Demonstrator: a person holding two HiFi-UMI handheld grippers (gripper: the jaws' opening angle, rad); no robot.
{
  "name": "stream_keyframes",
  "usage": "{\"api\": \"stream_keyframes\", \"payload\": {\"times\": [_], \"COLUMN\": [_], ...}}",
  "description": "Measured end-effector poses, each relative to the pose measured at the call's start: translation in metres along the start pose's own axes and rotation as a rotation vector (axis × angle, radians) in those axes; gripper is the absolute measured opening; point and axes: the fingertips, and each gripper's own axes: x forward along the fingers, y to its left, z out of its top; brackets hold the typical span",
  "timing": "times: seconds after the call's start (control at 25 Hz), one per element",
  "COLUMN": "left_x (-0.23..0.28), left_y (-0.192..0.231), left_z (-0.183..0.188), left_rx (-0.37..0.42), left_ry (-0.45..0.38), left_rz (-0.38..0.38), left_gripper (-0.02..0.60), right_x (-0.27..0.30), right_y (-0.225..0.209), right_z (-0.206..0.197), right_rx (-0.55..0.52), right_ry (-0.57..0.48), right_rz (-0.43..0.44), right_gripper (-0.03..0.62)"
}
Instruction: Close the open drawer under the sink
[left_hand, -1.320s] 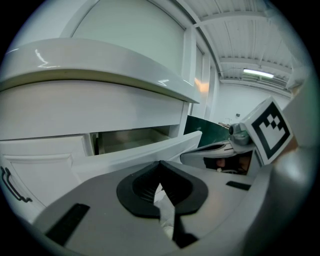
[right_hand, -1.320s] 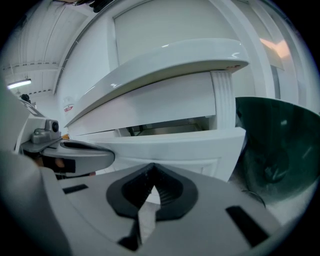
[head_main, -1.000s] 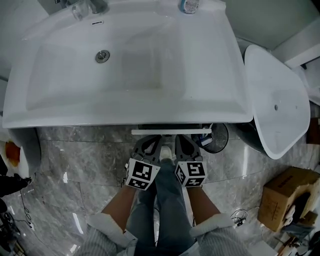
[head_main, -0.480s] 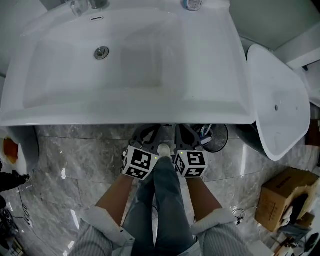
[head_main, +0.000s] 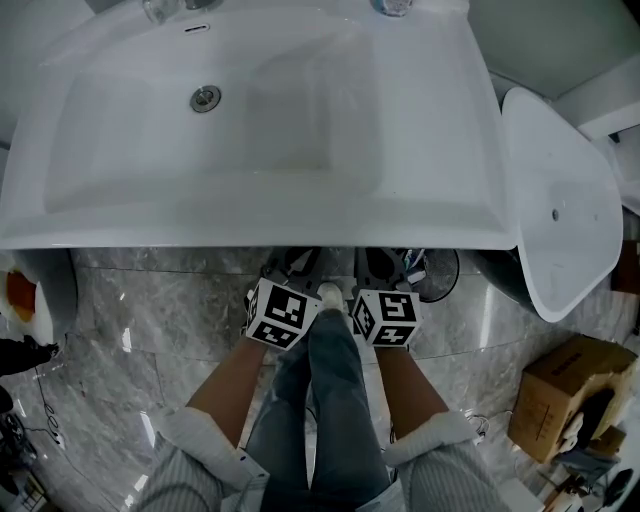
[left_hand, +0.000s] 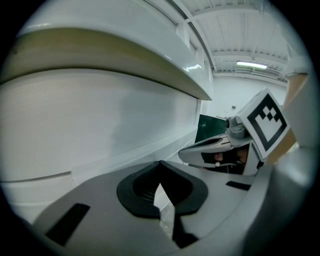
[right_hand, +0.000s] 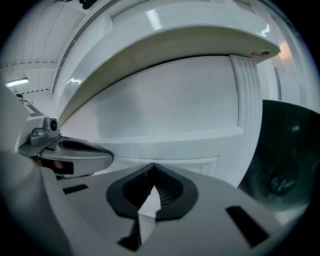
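Under the front rim of the sink (head_main: 250, 225), the drawer (right_hand: 165, 110) is recorded only in the two gripper views, as a flat white front filling the field close ahead of both sets of jaws. In the head view none of it is seen projecting past the rim, so it is judged to be at or very near its shut position. Contact between the tips and the front cannot be confirmed. The step in hand is judged to be the last seating push. For the next move, a short, level press is called for, shared evenly by both grippers so that the front is not skewed. A straight pull-back is then needed, and a check that the front lies flush. The left gripper (head_main: 288, 268) and the right gripper (head_main: 383, 266) are held side by side and near each other, with the tips tucked beneath the rim and the marker cubes (head_main: 283, 312) turned up toward the head camera. Both tongs are closed tip to tip, and nothing is gripped between the pads. The forearms (head_main: 232, 385) are stretched forward and down on either side of the legs (head_main: 325, 400). A dark bin (head_main: 440, 275) is noted just to the right of the right gripper, a white oval fixture (head_main: 560, 200) beside the sink, and a cardboard box (head_main: 565, 395) on the marble floor (head_main: 150, 320).
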Motion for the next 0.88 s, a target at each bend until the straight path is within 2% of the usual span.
{"api": "stream_keyframes", "payload": {"times": [0.2,0.36,0.44,0.72,0.88], "left_x": [0.0,-0.004,-0.011,-0.046,-0.07], "left_y": [0.001,0.003,0.004,-0.002,-0.009], "left_z": [-0.001,0.0,0.004,0.01,0.023], "left_rx": [0.002,-0.05,-0.083,-0.089,-0.112], "left_ry": [-0.001,0.002,-0.006,-0.022,-0.041], "left_rz": [0.004,0.044,0.059,0.078,0.101], "left_gripper": [0.015,0.015,0.015,0.015,0.015], "right_x": [0.003,0.001,-0.005,-0.036,-0.06], "right_y": [0.0,-0.001,0.003,0.024,0.038], "right_z": [-0.002,-0.003,-0.005,-0.011,0.004], "right_rx": [-0.007,0.006,-0.002,0.0,0.006], "right_ry": [0.005,0.006,0.013,0.035,0.019], "right_rz": [-0.004,-0.017,-0.009,0.012,0.034], "right_gripper": [0.009,0.011,0.009,0.009,0.009]}}
